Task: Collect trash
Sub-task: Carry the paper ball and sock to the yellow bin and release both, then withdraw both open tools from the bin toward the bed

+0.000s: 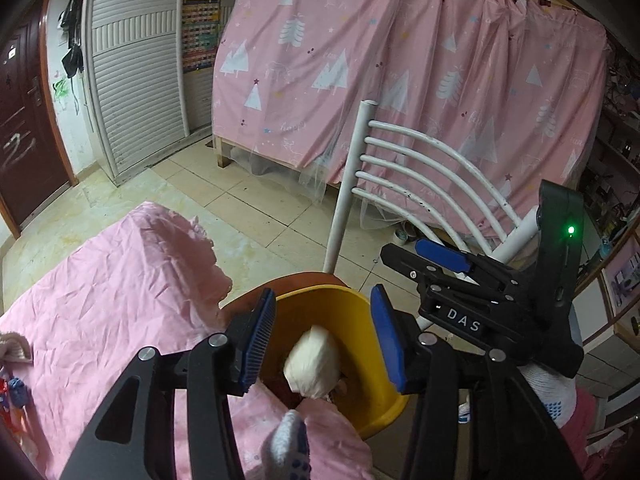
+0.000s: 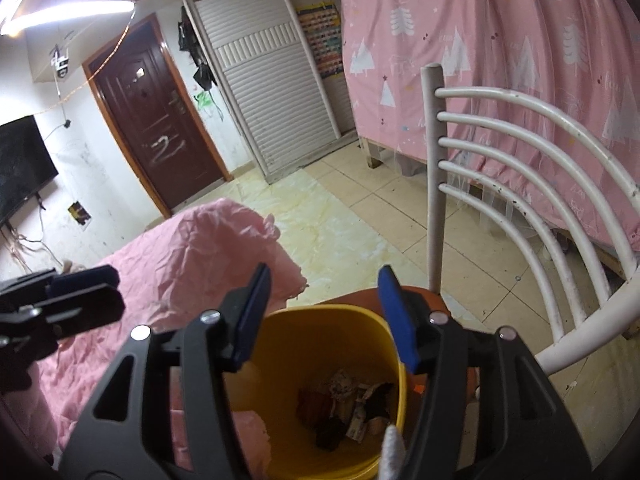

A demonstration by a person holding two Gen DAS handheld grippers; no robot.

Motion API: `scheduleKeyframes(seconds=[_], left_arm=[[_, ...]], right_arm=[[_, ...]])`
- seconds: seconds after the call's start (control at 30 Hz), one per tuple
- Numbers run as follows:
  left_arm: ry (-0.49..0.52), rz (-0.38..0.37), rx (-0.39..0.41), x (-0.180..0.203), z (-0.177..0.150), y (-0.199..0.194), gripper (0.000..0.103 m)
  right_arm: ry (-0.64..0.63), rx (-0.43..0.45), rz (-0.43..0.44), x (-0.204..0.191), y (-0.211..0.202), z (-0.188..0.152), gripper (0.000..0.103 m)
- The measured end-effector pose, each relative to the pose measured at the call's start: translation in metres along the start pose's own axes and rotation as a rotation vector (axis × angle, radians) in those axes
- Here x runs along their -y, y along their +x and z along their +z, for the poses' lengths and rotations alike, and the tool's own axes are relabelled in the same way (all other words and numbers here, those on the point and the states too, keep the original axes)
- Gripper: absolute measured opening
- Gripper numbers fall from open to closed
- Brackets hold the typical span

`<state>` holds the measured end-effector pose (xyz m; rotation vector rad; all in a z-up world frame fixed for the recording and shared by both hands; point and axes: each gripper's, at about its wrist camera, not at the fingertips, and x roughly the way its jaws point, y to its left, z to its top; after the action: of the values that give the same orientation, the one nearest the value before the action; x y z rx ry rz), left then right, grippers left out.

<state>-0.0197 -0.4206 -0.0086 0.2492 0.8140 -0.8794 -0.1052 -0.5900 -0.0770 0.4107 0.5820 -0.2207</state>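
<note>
Hovering above the yellow bin [image 2: 320, 360], left gripper [image 1: 322, 340] and right gripper [image 2: 324, 320] gape wide, holding nothing.

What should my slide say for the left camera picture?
Open left gripper above the yellow bin, white wad below.

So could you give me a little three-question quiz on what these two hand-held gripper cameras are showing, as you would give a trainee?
1. True or false: the round yellow plastic bin is empty.
2. In the left wrist view, what is seen between the open fingers of the left gripper? A) a white crumpled wad B) a green bottle C) a metal spoon
3. Fill in: the bin stands on the reddish-brown seat of the white ______ with curved metal bars.

Key
1. False: the right wrist view shows dark and printed scraps at its bottom.
2. A. Nothing is gripping it; it is over the bin's opening.
3. chair
</note>
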Motion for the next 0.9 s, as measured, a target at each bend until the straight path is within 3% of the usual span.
scheduleKeyframes(seconds=[0.5,0.9], left_arm=[[-0.05,0.015,0.03,-0.025,-0.006,-0.024,0.041],[-0.135,0.064,0.095,-0.082,-0.027,-0.075,0.041]], right_arm=[[-0.051,-0.014,0.026,-0.029,0.002,0.002,0.053],[-0.16,-0.034,0.084,-0.1,0.007,0.004,0.059]])
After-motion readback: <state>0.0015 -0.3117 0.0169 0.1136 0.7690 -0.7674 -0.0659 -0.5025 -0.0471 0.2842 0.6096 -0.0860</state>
